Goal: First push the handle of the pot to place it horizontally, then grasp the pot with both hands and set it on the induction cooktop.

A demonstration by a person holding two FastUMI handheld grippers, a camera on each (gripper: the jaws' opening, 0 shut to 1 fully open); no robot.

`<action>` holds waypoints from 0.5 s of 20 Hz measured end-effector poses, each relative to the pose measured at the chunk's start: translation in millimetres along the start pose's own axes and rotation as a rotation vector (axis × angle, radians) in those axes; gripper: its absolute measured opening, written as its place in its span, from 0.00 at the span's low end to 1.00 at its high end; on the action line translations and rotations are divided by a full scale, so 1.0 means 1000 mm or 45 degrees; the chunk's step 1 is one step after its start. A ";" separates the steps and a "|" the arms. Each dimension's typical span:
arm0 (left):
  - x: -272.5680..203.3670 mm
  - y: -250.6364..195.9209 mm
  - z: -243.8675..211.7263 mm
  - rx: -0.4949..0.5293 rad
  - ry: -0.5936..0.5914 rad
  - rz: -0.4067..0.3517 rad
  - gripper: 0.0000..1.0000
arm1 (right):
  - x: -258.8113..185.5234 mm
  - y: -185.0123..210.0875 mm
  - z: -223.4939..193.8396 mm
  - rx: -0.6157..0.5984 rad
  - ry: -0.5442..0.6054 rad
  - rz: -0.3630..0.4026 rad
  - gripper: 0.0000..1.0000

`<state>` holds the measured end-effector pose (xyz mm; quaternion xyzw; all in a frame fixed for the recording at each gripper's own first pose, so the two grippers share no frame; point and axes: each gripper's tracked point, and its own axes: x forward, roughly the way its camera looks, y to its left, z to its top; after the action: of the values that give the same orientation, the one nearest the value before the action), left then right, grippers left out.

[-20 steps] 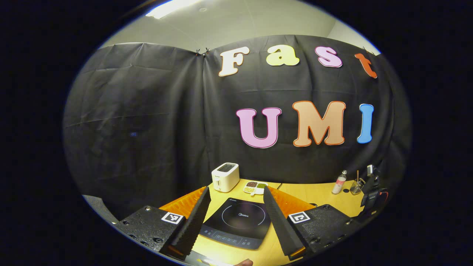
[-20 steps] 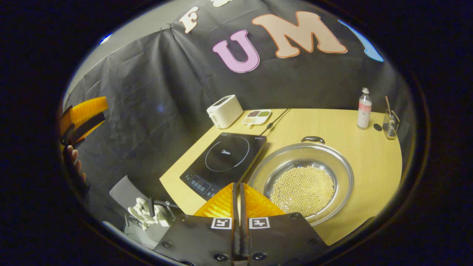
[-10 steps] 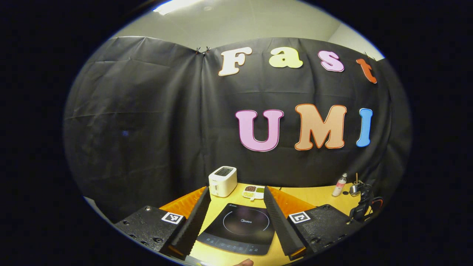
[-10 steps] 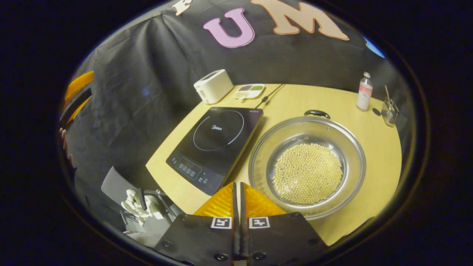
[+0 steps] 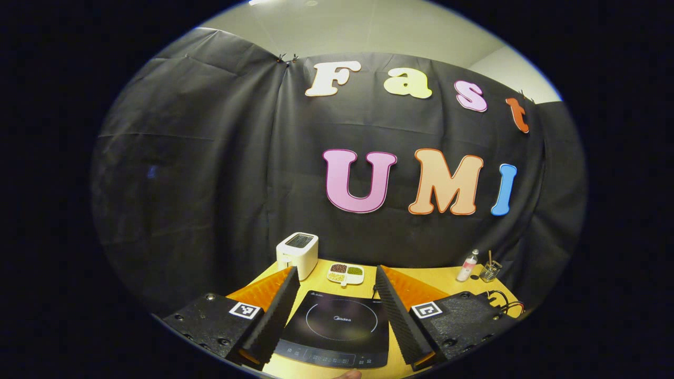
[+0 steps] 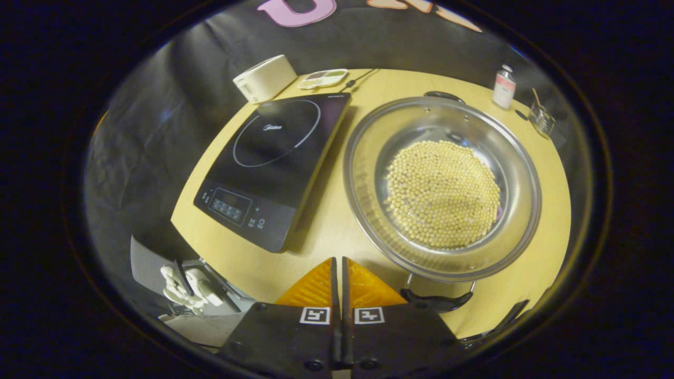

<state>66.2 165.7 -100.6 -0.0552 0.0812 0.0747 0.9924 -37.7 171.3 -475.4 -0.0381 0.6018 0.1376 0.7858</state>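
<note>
A wide steel pot (image 6: 368, 173) holding pale beans (image 6: 442, 195) stands on the wooden table, right of the black induction cooktop (image 6: 271, 168). One dark pot handle (image 6: 434, 302) points toward me and the other (image 6: 445, 96) points to the far side. My right gripper (image 6: 337, 260) is shut with nothing in it, hovering over the table's front edge just left of the near handle. My left gripper (image 5: 336, 271) is open and empty, held above the front of the cooktop (image 5: 337, 326), which shows between its fingers.
At the back of the table stand a white toaster (image 6: 263, 79), a small divided dish (image 6: 321, 79), a bottle (image 6: 504, 87) and a glass holder (image 6: 542, 118). A cable runs from the cooktop's rear. A grey chair (image 6: 152, 263) sits below the table's left front corner.
My right gripper, still shut, has come forward and down over the table, bringing the pot's near handle into view. My left gripper has shifted slightly left and stays open.
</note>
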 end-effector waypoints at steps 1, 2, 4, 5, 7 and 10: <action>0.001 0.004 -0.003 -0.005 0.005 -0.007 0.87 | 0.000 -0.003 -0.003 0.021 0.005 -0.018 0.00; 0.001 0.005 -0.007 -0.020 0.016 -0.018 0.89 | 0.001 -0.008 -0.004 0.025 0.011 -0.039 0.03; 0.000 0.008 -0.010 -0.054 0.024 -0.032 0.82 | 0.002 -0.016 -0.007 0.002 0.017 -0.084 0.00; 0.000 0.011 -0.011 -0.060 0.028 -0.032 0.82 | 0.002 -0.017 -0.009 -0.002 0.016 -0.094 0.03; -0.001 0.013 -0.015 -0.070 0.037 -0.039 0.81 | 0.002 -0.019 -0.012 -0.006 0.012 -0.114 0.03; -0.002 0.015 -0.018 -0.074 0.041 -0.050 0.81 | 0.003 -0.028 -0.014 -0.008 0.007 -0.159 0.00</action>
<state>59.1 177.9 -119.5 -0.0869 0.0939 0.0567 0.9902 -42.5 141.4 -484.7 -0.0783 0.6001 0.0902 0.7910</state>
